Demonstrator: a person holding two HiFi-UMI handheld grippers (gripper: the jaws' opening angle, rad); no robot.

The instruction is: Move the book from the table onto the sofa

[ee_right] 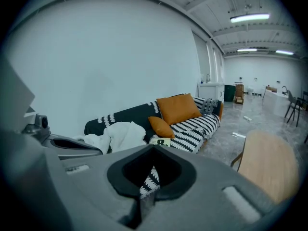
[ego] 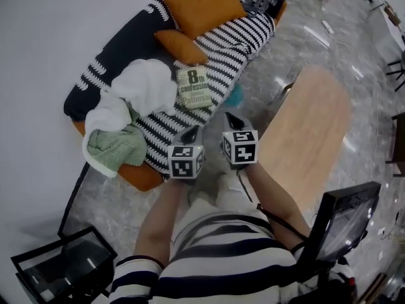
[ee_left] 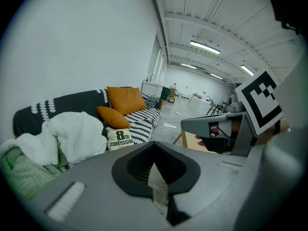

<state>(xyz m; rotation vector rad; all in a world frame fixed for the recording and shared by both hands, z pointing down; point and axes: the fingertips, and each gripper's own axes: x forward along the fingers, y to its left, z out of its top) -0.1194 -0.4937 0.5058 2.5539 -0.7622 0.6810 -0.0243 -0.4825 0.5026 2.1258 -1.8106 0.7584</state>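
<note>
The book [ego: 193, 87], pale with a large black "8th confession" title, lies flat on the striped sofa [ego: 223, 50] seat beside a small orange cushion [ego: 180, 46]. It also shows in the left gripper view as the book [ee_left: 120, 139], and in the right gripper view as the book [ee_right: 162, 141]. My left gripper [ego: 192, 132] and right gripper [ego: 231, 118] hang side by side in front of the sofa's near edge, short of the book. Both are shut with nothing between the jaws. Close up, the left gripper [ee_left: 157, 178] and the right gripper [ee_right: 144, 189] each show jaws pressed together.
A light wooden table [ego: 310, 125] stands to the right over the marble floor. On the sofa lie a large orange cushion [ego: 202, 5], a white blanket [ego: 144, 84] and a green cloth [ego: 117, 145]. Black screens [ego: 63, 268] [ego: 345, 223] flank the person.
</note>
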